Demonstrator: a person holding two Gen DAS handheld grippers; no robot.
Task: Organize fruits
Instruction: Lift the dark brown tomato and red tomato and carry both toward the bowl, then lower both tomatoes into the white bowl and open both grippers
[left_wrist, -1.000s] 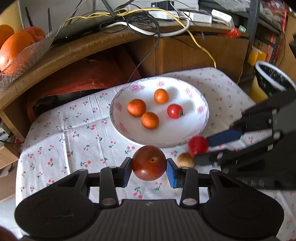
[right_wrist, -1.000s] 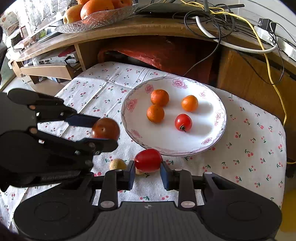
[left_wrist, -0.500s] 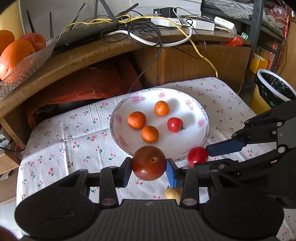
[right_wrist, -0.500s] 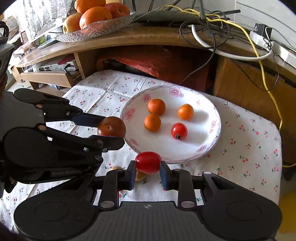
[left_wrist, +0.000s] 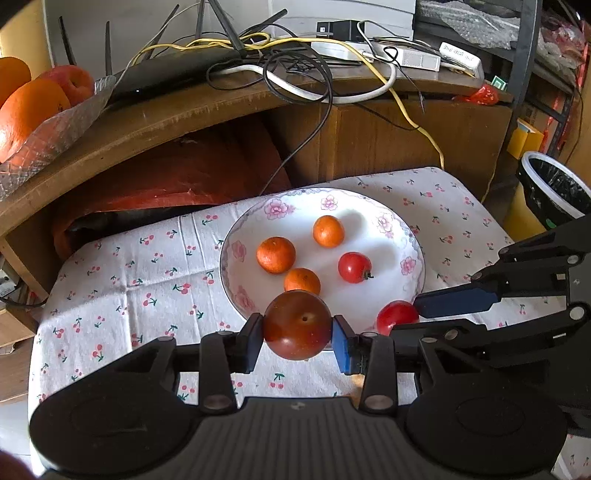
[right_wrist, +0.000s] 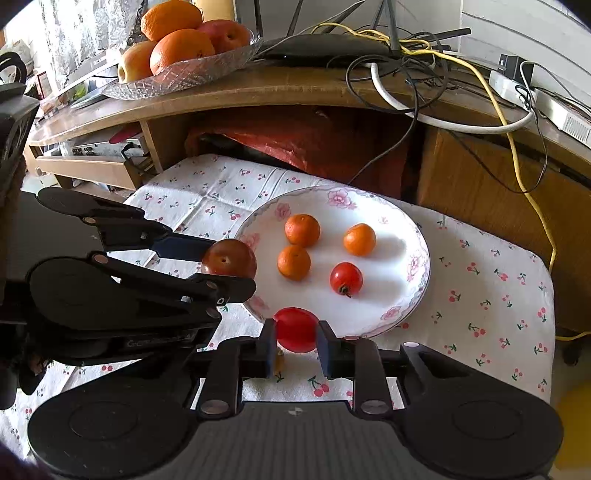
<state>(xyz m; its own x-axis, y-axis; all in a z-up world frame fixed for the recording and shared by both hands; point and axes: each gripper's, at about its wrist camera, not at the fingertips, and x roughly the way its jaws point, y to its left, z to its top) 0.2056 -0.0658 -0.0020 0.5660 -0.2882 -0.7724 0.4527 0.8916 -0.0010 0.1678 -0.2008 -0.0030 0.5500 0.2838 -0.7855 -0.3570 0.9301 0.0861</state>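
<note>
My left gripper (left_wrist: 297, 334) is shut on a dark red-brown tomato (left_wrist: 297, 324), held above the near rim of the flowered white plate (left_wrist: 376, 218). To its right my right gripper (right_wrist: 296, 345) is shut on a bright red tomato (right_wrist: 295, 328), also over the plate's (right_wrist: 413, 236) near edge. Both appear in each other's view: the brown tomato (right_wrist: 229, 257) and the red tomato (left_wrist: 397, 315). On the plate lie three small oranges (left_wrist: 276, 254) and one small red tomato (left_wrist: 354, 267). A yellowish fruit (right_wrist: 279, 360) lies on the cloth, mostly hidden behind my right fingers.
A cherry-print cloth (left_wrist: 129, 273) covers the low table. Behind it stands a wooden shelf (left_wrist: 177, 110) with tangled cables (left_wrist: 306, 70) and a glass dish of oranges and apples (right_wrist: 177, 48). A black-lined bin (left_wrist: 554, 184) stands at the far right.
Both grippers have risen and drawn back from the cloth with their tomatoes. The yellowish fruit on the cloth has slipped out of sight behind the fingers.
</note>
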